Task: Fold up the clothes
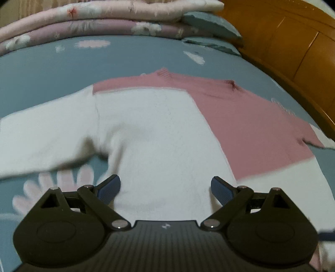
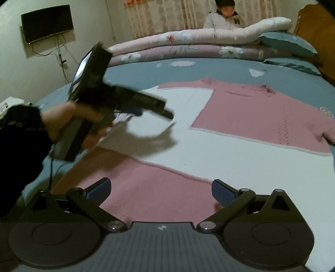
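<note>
One sweater lies ahead of two grippers. Beyond it are two quilts, two pillows and one person.

Folded quilts, pillows, wall television

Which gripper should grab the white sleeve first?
Probably the left hand-held gripper. It is open over the sweater, and the white sleeve lies on its side. The right hand-held gripper is open over a pink part.

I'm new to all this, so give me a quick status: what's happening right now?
Left gripper open, over white part. Right gripper open, empty. Pink-and-white sweater flat on bed, unfolded. Nothing in the way.
</note>
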`<state>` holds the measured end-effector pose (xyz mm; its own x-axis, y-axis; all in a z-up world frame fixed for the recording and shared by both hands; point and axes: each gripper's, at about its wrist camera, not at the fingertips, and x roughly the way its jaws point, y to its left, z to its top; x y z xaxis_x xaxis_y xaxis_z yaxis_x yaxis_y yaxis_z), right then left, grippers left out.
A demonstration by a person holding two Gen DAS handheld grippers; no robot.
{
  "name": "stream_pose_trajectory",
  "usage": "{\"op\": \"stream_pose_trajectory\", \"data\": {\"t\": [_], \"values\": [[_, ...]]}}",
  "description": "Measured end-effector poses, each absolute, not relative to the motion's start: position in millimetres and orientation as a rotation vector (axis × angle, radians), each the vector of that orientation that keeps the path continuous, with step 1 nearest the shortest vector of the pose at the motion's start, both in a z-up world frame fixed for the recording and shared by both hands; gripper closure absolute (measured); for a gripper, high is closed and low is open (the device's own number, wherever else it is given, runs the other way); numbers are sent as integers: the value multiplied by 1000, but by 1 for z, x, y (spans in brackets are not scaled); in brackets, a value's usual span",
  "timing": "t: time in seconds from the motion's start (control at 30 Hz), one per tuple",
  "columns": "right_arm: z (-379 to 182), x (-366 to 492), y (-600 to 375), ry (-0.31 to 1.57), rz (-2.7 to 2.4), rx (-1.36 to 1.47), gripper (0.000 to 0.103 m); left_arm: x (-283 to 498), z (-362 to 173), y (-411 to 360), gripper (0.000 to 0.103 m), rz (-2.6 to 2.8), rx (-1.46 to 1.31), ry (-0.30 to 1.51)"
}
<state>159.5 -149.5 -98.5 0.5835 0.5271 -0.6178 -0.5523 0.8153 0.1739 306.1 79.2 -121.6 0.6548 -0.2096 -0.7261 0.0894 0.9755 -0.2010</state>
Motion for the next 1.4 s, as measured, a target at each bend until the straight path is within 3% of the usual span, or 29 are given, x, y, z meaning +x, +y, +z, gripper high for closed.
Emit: {"op": "stream_pose_trajectory", "data": {"t": [0.5,0.67,0.83,1.1,1.4], "values": [[-105,161,-148,727,586,-72,0,384,-108,114,9,-167,-375,869],[-106,167,-149,722,585,-76,0,363,-120,133,10,-200,-445,863],[-107,167,-150,722,579,-67,0,358,-91,150,9,-170,-514,783],[-111,169,-148,734,570,-77,0,371,-124,152,9,-149,-542,864],[-111,167,-150,728,569,-67,0,355,-109,185,9,-109,-607,837]]}}
